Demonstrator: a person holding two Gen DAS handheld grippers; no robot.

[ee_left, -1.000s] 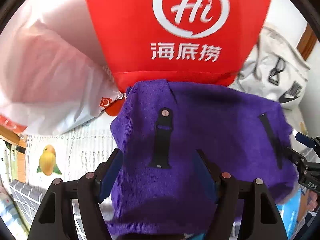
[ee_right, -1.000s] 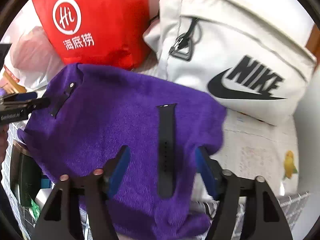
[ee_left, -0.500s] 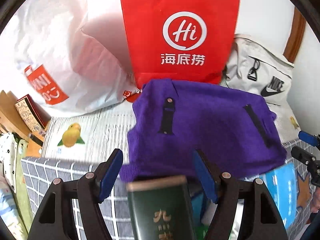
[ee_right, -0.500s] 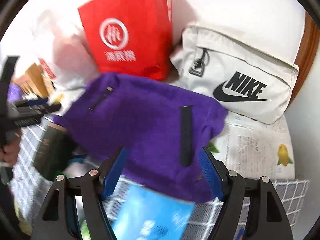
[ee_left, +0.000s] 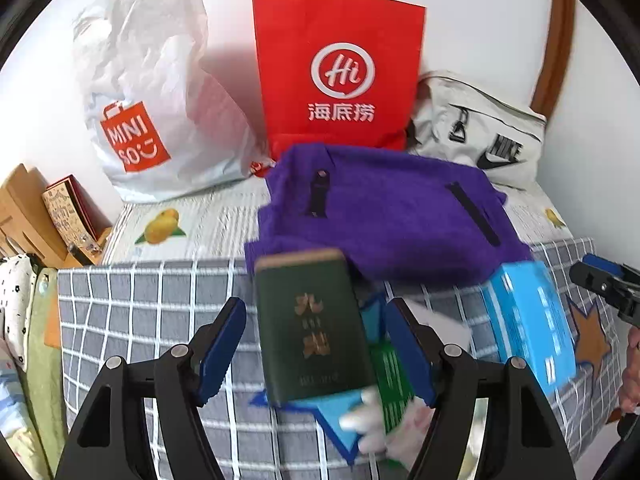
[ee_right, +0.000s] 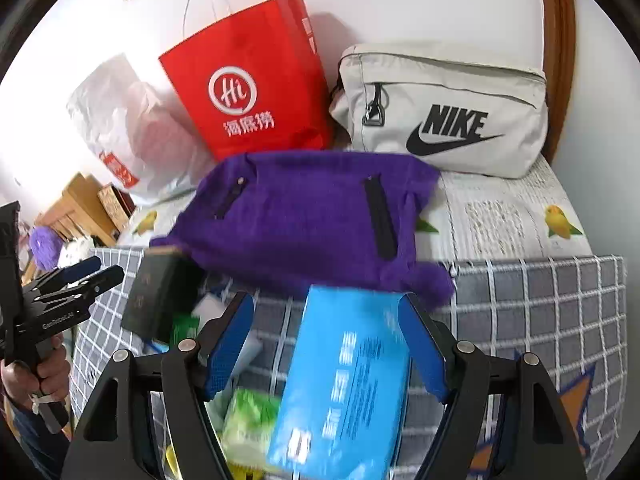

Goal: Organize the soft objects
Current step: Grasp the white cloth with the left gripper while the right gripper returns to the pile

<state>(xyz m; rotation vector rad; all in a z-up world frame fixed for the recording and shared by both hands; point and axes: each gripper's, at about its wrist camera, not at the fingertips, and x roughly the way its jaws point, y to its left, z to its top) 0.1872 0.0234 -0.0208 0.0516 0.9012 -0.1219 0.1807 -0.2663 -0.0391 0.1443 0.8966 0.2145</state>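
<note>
A purple towel (ee_left: 384, 216) lies spread on the bed, with two black watch-strap pieces (ee_left: 318, 194) on it; it also shows in the right wrist view (ee_right: 304, 216). My left gripper (ee_left: 316, 340) is open and empty, well back from the towel, with a dark green box (ee_left: 312, 324) standing between its fingers' line of sight. My right gripper (ee_right: 328, 344) is open and empty, above a blue tissue pack (ee_right: 348, 380). The right gripper's tip shows at the right edge of the left wrist view (ee_left: 600, 280).
A red paper bag (ee_left: 340, 80), a white MINISO plastic bag (ee_left: 152, 112) and a grey Nike bag (ee_right: 444, 112) stand against the wall behind the towel. A grey checked sheet (ee_left: 140, 312) covers the near bed. Small packets (ee_right: 248, 420) lie under the grippers. Wooden boxes (ee_left: 36, 216) sit at the left.
Both grippers have pulled back and away from the towel, which stays lying on the bed. The green box and blue pack have come into view in front.
</note>
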